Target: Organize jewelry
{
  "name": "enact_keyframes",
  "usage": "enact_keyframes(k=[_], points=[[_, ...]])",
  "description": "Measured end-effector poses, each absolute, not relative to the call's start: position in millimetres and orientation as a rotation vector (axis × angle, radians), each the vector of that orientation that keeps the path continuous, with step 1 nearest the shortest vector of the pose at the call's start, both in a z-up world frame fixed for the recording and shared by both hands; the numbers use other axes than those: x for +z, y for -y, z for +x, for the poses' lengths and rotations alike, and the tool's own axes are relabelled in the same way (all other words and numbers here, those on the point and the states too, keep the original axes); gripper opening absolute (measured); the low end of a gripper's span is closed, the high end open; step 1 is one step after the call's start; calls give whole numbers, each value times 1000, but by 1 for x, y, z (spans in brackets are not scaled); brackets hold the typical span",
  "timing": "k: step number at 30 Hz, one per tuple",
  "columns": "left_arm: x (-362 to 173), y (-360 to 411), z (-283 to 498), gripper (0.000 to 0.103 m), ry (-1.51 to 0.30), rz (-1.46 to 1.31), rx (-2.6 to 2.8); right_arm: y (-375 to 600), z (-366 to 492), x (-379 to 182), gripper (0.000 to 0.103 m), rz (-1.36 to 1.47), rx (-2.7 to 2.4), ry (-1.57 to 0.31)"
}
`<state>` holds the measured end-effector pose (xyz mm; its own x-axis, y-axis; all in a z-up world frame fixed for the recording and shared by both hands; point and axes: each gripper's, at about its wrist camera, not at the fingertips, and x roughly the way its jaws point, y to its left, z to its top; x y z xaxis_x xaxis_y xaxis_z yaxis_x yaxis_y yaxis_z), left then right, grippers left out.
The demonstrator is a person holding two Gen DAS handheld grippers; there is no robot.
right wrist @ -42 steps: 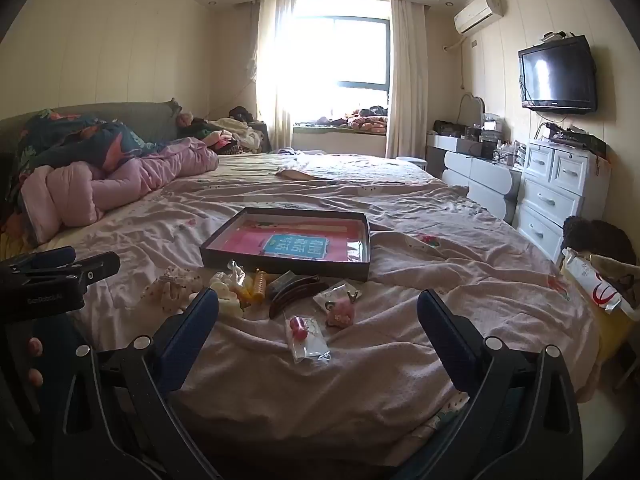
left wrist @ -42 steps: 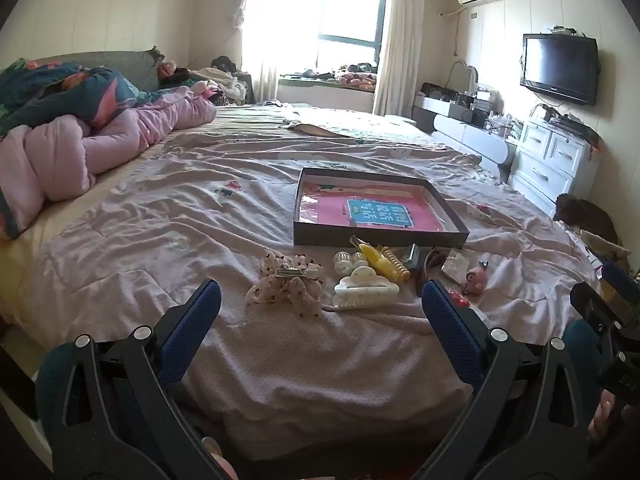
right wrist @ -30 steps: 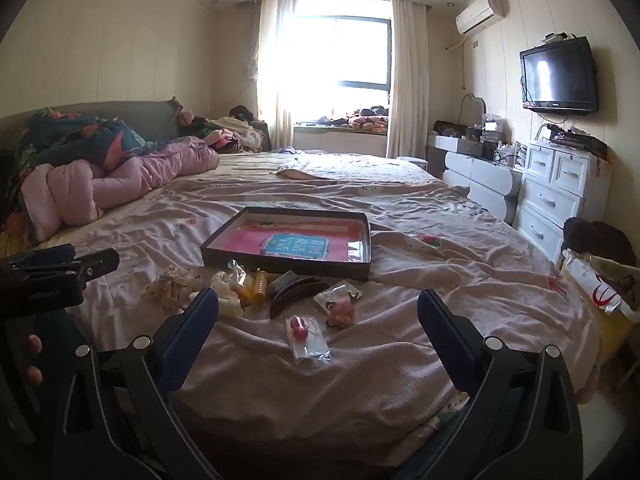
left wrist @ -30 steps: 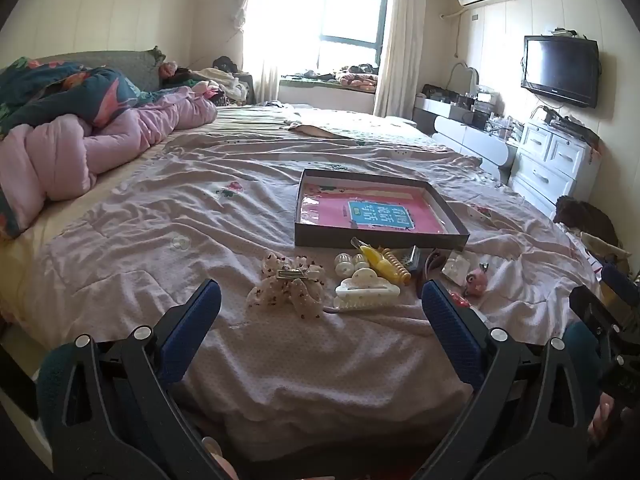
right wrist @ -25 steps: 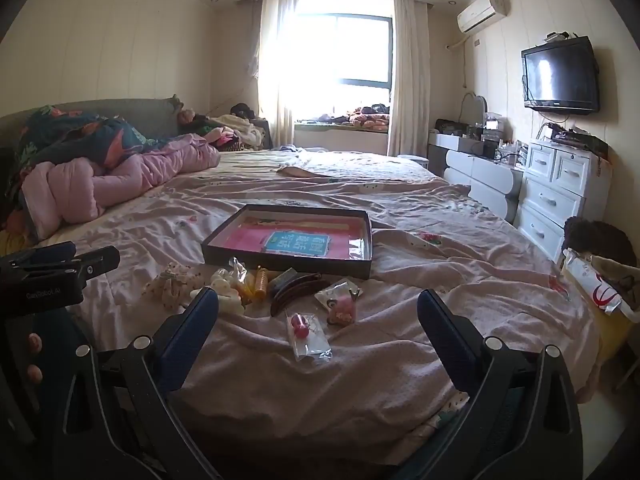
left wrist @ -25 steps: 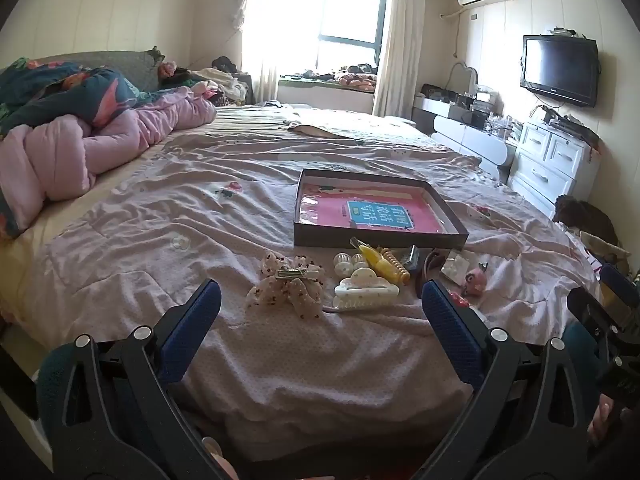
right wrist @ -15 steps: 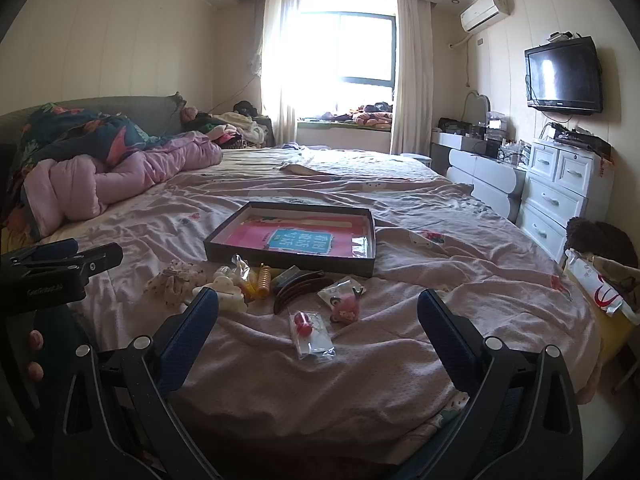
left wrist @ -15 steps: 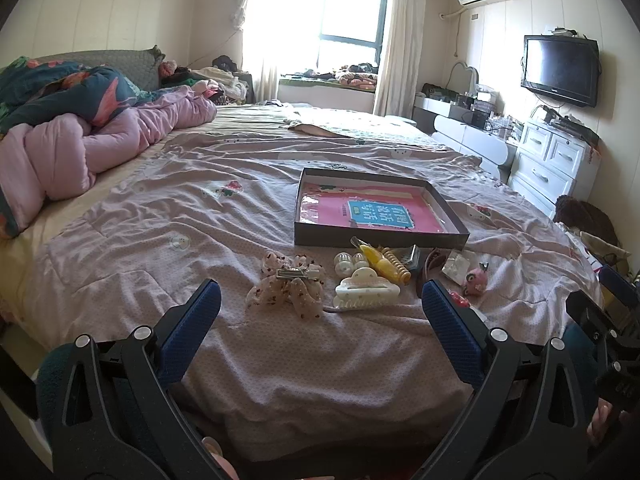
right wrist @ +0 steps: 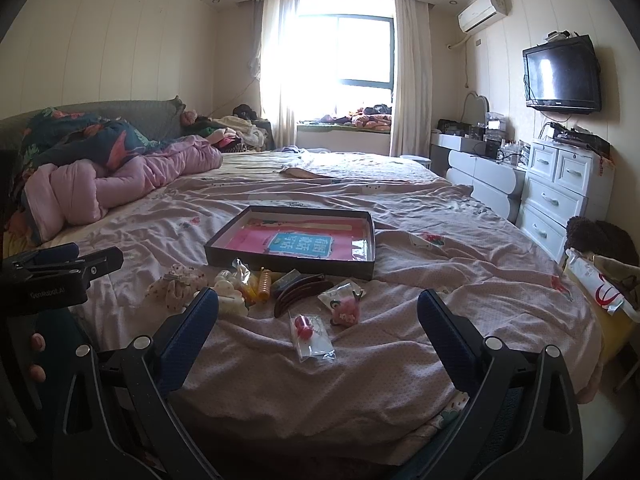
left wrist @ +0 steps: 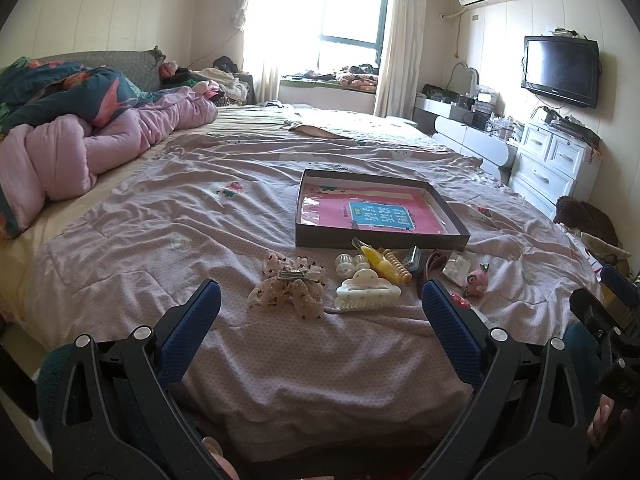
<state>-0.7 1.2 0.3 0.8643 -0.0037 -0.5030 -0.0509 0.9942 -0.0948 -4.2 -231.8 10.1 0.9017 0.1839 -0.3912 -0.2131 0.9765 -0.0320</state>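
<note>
A dark shallow box (left wrist: 380,240) with a pink and blue lining sits on the bed; it also shows in the right wrist view (right wrist: 288,266). In front of it lie hair accessories: a dotted bow clip (left wrist: 289,289), a cream claw clip (left wrist: 366,291), pearl bobbles (left wrist: 351,264), a yellow clip (left wrist: 380,262), a brown barrette (right wrist: 299,292), a pink charm (right wrist: 347,308) and a bagged red piece (right wrist: 310,334). My left gripper (left wrist: 320,316) is open and empty, short of the bow. My right gripper (right wrist: 318,318) is open and empty, short of the bagged piece.
The bed has a wrinkled pink cover (left wrist: 192,232). Bunched pink and floral quilts (left wrist: 80,132) lie at the left. White drawers (right wrist: 556,196) and a wall TV (right wrist: 562,74) stand at the right. A bag (right wrist: 604,280) sits by the bed's right edge.
Both views have drifted slightly; the right view shows the box and accessories a little lower and nearer. Both grippers stay open. Nothing on the bed has moved.
</note>
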Motion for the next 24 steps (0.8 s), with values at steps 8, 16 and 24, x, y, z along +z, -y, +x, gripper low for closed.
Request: enact_keyframes(k=[8,16,24], points=[[0,-1,-1,92,-527,-105,25,233,-4,10,97,-75,207,-397],[0,-1,-1,92,-525,-106,25,233,-5,11,97,-73,207,-393],[0,-1,-1,92,-526,-107,24,233,-4,12,97,-74,207,-390]])
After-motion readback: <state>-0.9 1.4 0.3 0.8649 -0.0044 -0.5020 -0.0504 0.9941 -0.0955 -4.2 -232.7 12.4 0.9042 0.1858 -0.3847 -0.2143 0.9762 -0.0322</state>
